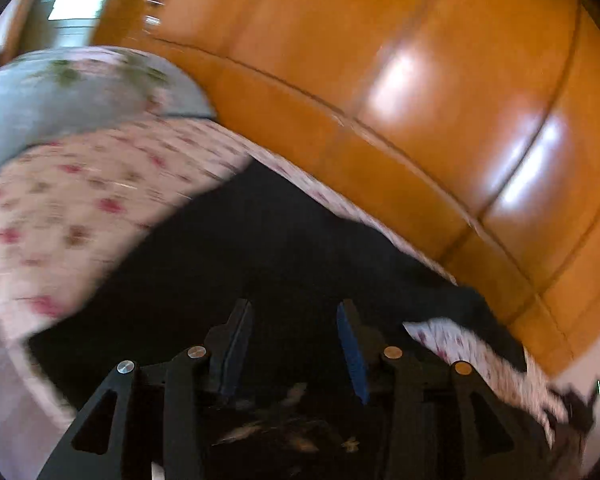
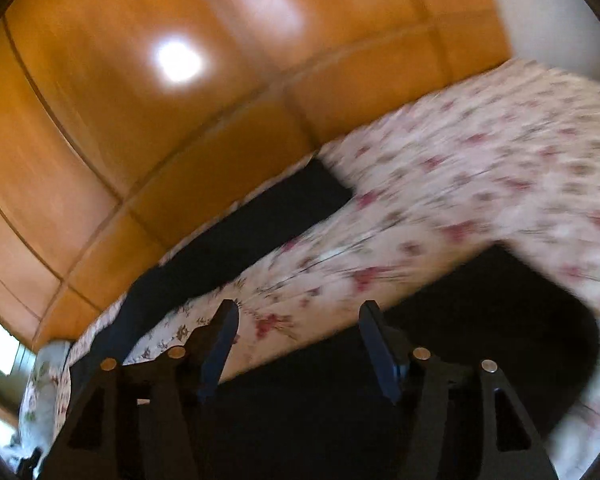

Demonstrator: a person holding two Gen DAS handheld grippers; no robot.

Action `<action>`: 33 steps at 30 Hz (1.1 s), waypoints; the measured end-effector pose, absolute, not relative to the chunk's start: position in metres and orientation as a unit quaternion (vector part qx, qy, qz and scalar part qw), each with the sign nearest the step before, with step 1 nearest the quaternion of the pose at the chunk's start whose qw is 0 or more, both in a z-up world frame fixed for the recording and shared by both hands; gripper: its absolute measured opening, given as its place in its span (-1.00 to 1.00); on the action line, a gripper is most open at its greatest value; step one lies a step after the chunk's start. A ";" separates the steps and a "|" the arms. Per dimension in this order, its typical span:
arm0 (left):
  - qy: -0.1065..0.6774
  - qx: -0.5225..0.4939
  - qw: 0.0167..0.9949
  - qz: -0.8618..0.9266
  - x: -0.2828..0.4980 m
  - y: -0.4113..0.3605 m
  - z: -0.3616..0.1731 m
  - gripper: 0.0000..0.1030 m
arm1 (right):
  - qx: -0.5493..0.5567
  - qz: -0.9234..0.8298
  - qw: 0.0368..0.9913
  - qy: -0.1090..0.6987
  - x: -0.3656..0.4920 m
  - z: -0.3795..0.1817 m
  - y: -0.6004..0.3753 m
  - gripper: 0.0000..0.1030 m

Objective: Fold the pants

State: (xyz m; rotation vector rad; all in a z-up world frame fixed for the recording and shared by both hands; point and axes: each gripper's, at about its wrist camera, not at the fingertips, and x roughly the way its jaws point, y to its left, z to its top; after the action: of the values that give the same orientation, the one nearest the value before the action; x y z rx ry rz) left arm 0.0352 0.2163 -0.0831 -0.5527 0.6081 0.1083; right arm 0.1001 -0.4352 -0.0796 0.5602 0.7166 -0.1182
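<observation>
- The pants [image 1: 228,248] are dark, almost black, and they lie spread on a bed with a flowered sheet [image 1: 72,208], close to the orange wooden headboard [image 1: 419,80].
- In the right wrist view, one dark strip of the pants [image 2: 236,240] runs along the foot of the headboard [image 2: 140,100], and a second dark area lies near the camera, with a band of the flowered sheet [image 2: 459,184] between them. I judge these as the two legs, opened apart, but the blur makes this not sure.
- The long axis of the far strip goes roughly parallel to the headboard, from lower left to upper right in that view.
- The left tongs [image 1: 296,344] are open with a wide gap and hold nothing. They hang over the dark cloth, probably to choose an edge for grasping.
- The right tongs [image 2: 298,344] are also wide open and empty, above the near dark part of the pants and the edge of the sheet.
- A pale pillow [image 1: 60,92] lies at the far left in the left wrist view, apart from the pants.
- Both pictures are smeared by motion, so I cannot tell where the waist is, or whether the fingers touch the cloth.
- The folding seems not yet begun, because the cloth lies flat and open.
</observation>
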 end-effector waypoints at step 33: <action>0.333 -0.279 0.900 0.041 0.087 0.214 -0.096 -0.12 | 0.367 -0.122 0.866 0.316 0.172 -0.106 -0.476 -0.69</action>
State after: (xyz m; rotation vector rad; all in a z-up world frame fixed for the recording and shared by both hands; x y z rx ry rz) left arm 0.0873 0.2137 -0.0964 -0.5768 0.6884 0.0838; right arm 0.1724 -0.4759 -0.1064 0.7680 0.6624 -0.2548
